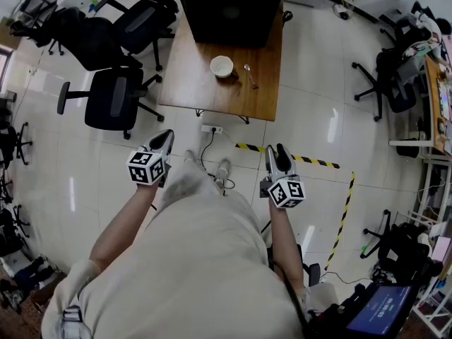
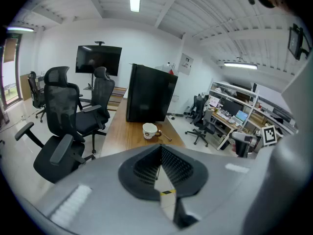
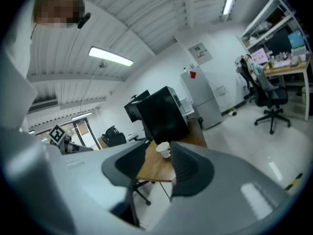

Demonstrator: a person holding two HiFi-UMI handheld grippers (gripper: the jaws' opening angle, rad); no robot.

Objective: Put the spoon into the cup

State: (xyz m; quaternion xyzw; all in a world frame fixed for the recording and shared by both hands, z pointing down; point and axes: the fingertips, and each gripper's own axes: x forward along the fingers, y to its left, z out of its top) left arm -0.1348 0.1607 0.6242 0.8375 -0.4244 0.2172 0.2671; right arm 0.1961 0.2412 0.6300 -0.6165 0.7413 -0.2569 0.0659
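Spoon pick-up not begun: both tongs well short of brown wooden desk [image 1: 205, 94].
Small metal spoon [image 1: 250, 75] lies flat at 3 o'clock of white ceramic cup [image 1: 222, 66], just beside it. Prob. light, stiff, slick, low-lying; pinch mid-handle. Left tongs [image 1: 163, 141] together, empty; right tongs [image 1: 277, 155] apart, nothing btwn.

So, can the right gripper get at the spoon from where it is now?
Probably not yet: the right gripper hangs over the floor, short of the table where the spoon lies beside the cup. Its jaws are apart and empty, and nothing blocks the way forward.
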